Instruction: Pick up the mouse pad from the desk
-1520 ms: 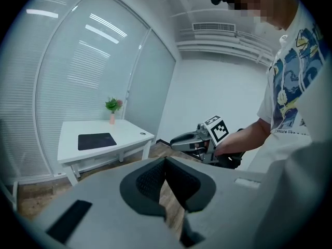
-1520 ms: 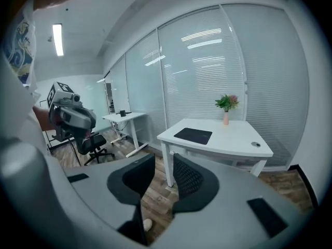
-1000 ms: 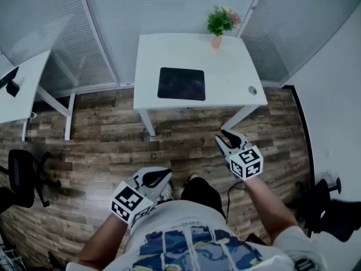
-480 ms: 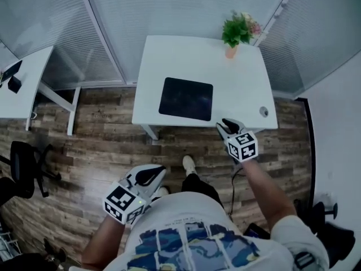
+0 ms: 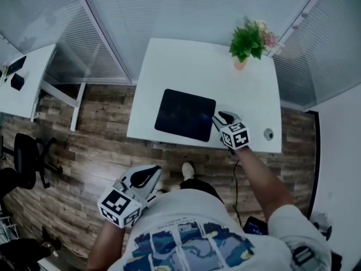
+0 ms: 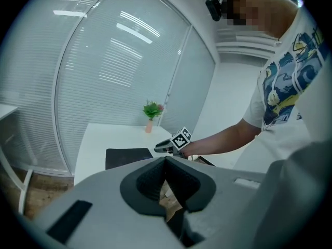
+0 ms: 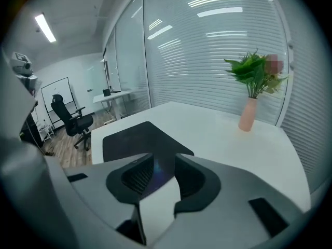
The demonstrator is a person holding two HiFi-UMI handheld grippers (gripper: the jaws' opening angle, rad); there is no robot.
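Observation:
The black mouse pad [image 5: 185, 114] lies flat on the white desk [image 5: 192, 66], close to its near edge. My right gripper [image 5: 221, 119] hovers just above the pad's near right corner. Its jaws are opening and nothing is between them; in the right gripper view [image 7: 163, 162] the pad [image 7: 135, 139] shows through the gap. My left gripper [image 5: 144, 176] hangs low beside the person's body, over the wooden floor and short of the desk. Its fingertips meet, shut on nothing [image 6: 166, 162]. From there the pad [image 6: 127, 157] and the right gripper [image 6: 160, 148] show ahead.
A potted plant in a pink vase [image 5: 248, 41] stands at the desk's far right corner. A round cable hole [image 5: 268, 133] sits near the front right edge. Glass walls with blinds close off the back. Another desk [image 5: 22, 89] and a black office chair [image 5: 22, 160] are at the left.
The person has walked up to the desk. The right gripper has gone forward and down, from over the floor to the pad's near right corner. The left gripper came along, still low.

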